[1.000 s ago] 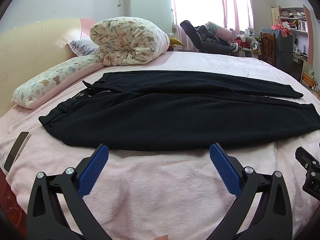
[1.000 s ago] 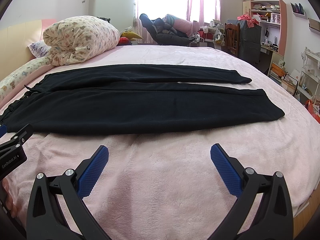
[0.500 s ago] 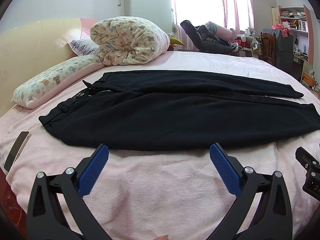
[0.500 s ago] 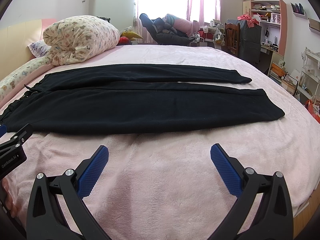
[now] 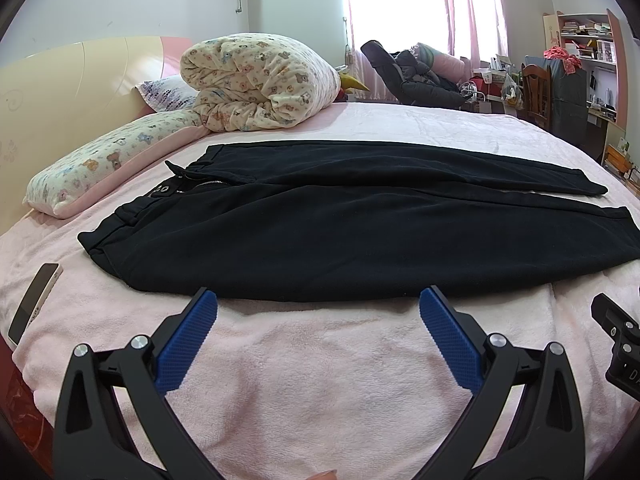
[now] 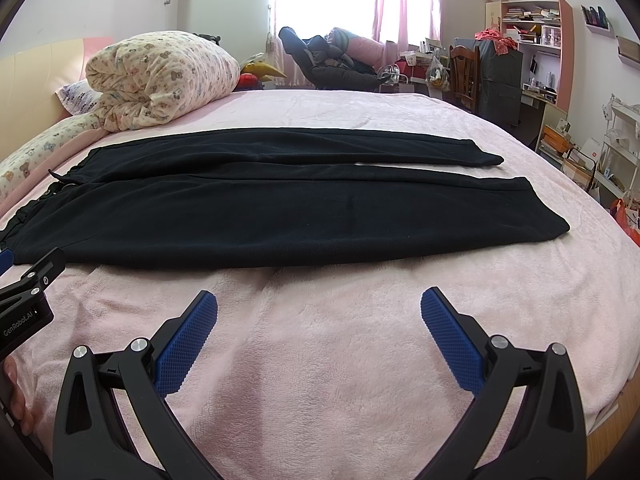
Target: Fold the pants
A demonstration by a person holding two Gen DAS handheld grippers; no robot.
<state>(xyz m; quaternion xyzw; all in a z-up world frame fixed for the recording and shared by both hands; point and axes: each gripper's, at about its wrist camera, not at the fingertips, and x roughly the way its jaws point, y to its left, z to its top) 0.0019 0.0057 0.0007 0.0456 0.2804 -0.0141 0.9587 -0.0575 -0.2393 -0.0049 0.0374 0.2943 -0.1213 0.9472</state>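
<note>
- The black pants (image 5: 360, 232) lie flat and lengthwise across the pink bed (image 5: 320, 360), legs side by side, waistband toward the pillow (image 5: 108, 168), likely spread out ready for a first fold.
- The left gripper (image 5: 318, 300) and right gripper (image 6: 319, 300) hover just short of the near edge, both spread wide and empty.
- The pants look soft and matte; the bed cover is fuzzy.

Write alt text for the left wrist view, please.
Black pants lie flat and unfolded across a pink bed, waistband left, legs right. The left tool hovers open at their near edge, holding nothing. A phone lies at left; a rolled quilt sits behind.
</note>
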